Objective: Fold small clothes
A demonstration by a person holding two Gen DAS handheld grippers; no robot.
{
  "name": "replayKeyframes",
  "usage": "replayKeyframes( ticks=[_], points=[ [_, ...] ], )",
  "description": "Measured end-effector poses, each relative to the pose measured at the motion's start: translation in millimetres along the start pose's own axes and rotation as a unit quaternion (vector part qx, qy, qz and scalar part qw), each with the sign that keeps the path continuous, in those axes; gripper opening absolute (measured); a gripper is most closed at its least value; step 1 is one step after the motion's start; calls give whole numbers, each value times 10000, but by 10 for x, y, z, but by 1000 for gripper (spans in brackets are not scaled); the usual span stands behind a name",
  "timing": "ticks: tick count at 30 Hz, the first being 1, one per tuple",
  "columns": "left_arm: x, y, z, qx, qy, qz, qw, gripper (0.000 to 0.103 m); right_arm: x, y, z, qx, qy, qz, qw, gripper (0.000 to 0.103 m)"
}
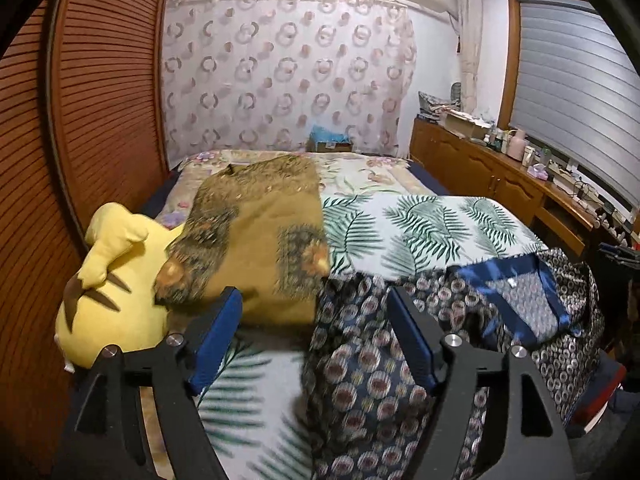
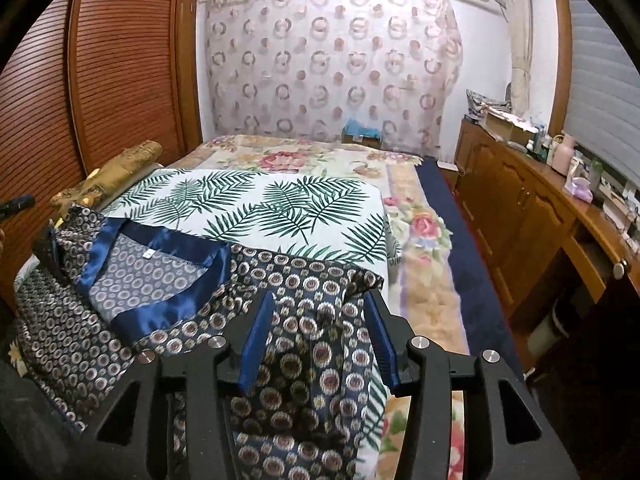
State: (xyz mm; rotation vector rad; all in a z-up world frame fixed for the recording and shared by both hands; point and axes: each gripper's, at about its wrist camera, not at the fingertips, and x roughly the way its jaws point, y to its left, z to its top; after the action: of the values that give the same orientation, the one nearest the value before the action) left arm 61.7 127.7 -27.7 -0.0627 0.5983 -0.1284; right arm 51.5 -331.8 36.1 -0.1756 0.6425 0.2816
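Bed (image 2: 420,248), near edge: satin top (image 2: 168,276) looks slippery, limp; pinch hem. Left gripper (image 1: 316,316), right gripper (image 2: 320,312) spread, empty.

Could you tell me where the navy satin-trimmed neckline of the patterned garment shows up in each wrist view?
Left wrist view: the navy satin neckline lies at right of centre, beyond the right finger of the left tongs.
Right wrist view: the neckline lies at left of centre, left of the right tongs.
Shared landmark: the palm-leaf cloth just behind it.
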Motion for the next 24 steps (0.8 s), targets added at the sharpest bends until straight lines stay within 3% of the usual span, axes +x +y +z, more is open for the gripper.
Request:
replayKeyframes(
  ticks=[8,14,21,24],
  points=[
    [570,-101,195,252,437,56,9987,76,459,20,108,73,263,122,9996,50],
    [860,-137,135,330,773,67,9964,76,701,-93,213,171,570,43,9982,56],
    [947,-177,40,397,909,120,9950,76,960,-179,230,103,993,-123,9949,58],
    [950,-224,44,518,938,117,9942,68,1063,-199,224,112,1119,-172,9935,59]
  ],
)
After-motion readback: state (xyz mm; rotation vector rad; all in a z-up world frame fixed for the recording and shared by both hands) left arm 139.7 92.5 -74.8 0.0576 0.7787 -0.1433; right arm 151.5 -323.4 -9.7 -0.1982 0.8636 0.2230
